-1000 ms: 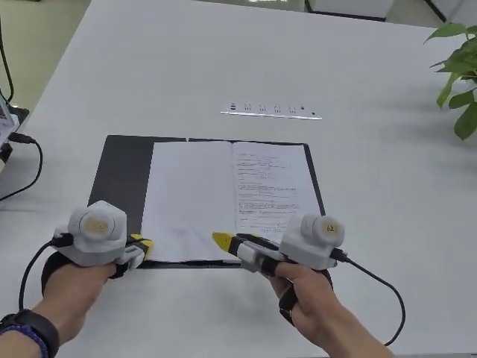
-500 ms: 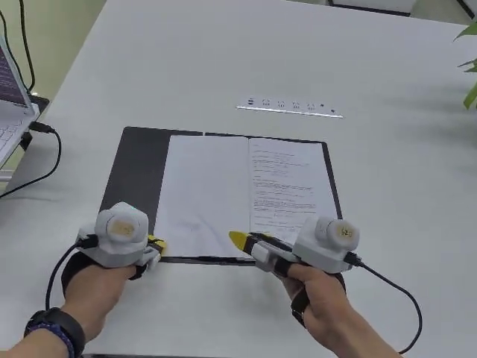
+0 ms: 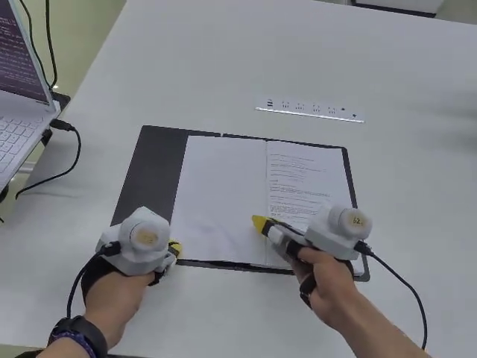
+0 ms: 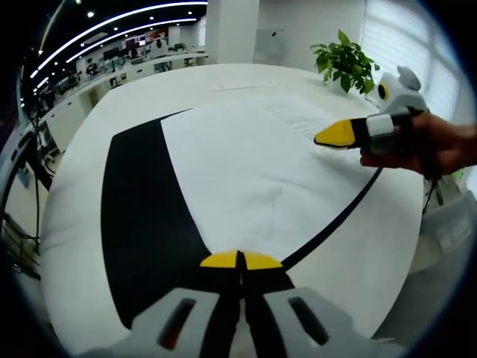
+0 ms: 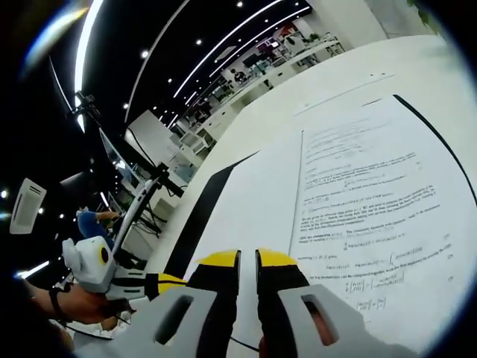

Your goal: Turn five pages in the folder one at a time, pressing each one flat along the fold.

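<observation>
Two pairs of yellow-tipped tongs are working nearest to me. The left tongs (image 3: pixel 173 247) are closed on nothing, tips meeting. They are resting at the near edge of the flat black folder (image 3: pixel 153 168), just beside the near left corner of the blank white sheet (image 3: pixel 216 194). The right tongs (image 3: pixel 261 223) are drawn almost together with only a slit between the jaws, gripping nothing. They are pointing at the near end of the fold (image 3: pixel 266 186); whether the tips are touching paper I cannot tell.

The folder is lying open on the white worktop (image 3: pixel 223 60), with the blank sheet lying flat on its left half and a printed page (image 3: pixel 307 186) on its right half. I am judging that at least one page is lying turned and that I am pressing it along the fold from the near end. How many of the five are done, the pictures are not telling me; the far run of the fold and any remaining turns are left.

Beyond the folder a silver socket strip (image 3: pixel 309 110) is sitting in the worktop, and an open laptop (image 3: pixel 19 89) is standing far left.
</observation>
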A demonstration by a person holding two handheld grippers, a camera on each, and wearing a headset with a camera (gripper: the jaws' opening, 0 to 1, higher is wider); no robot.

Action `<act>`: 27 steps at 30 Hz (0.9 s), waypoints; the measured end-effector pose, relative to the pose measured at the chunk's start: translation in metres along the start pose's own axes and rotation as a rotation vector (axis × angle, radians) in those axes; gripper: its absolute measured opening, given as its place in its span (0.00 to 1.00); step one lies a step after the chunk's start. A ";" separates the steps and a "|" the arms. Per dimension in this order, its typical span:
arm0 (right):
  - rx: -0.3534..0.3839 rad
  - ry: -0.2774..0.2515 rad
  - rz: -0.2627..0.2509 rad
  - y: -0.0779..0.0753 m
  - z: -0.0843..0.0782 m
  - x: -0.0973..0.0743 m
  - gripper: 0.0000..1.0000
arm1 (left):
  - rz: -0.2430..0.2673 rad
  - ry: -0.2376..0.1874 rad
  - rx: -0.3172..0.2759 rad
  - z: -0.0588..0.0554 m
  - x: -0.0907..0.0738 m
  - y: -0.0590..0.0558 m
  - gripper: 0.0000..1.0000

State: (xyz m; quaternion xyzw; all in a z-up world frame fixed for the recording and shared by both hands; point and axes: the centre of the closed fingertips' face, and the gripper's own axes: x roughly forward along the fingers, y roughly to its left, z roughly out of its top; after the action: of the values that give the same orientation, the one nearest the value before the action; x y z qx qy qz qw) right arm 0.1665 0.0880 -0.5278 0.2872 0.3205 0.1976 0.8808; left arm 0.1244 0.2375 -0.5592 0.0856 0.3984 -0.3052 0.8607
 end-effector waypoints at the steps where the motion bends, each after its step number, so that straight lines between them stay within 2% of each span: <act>1: 0.007 -0.007 -0.003 -0.002 0.003 0.002 0.05 | -0.001 -0.001 -0.002 0.000 0.000 0.000 0.00; 5: 0.030 -0.021 -0.025 -0.011 0.011 0.010 0.02 | -0.002 0.000 -0.013 0.000 0.000 0.000 0.00; 10: 0.049 -0.034 -0.034 -0.015 0.016 0.019 0.00 | 0.000 0.001 -0.002 0.000 -0.001 0.000 0.00; 13: 0.071 -0.032 -0.073 -0.023 0.017 0.025 0.00 | -0.001 -0.004 -0.019 -0.001 -0.001 0.001 0.00; 17: 0.106 -0.047 -0.068 -0.027 0.021 0.030 0.00 | 0.002 -0.009 -0.033 -0.001 -0.001 0.001 0.00; 23: 0.106 -0.076 -0.063 -0.028 0.034 0.039 0.00 | 0.002 -0.009 -0.042 0.000 -0.001 0.001 0.00; 27: 0.167 -0.112 -0.056 -0.032 0.043 0.048 0.00 | 0.002 -0.011 -0.045 0.000 0.000 0.001 0.00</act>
State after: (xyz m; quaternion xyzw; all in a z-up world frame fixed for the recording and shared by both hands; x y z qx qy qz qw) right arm 0.2355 0.0728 -0.5428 0.3611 0.2941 0.1293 0.8755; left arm 0.1249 0.2390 -0.5591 0.0649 0.4005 -0.2956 0.8649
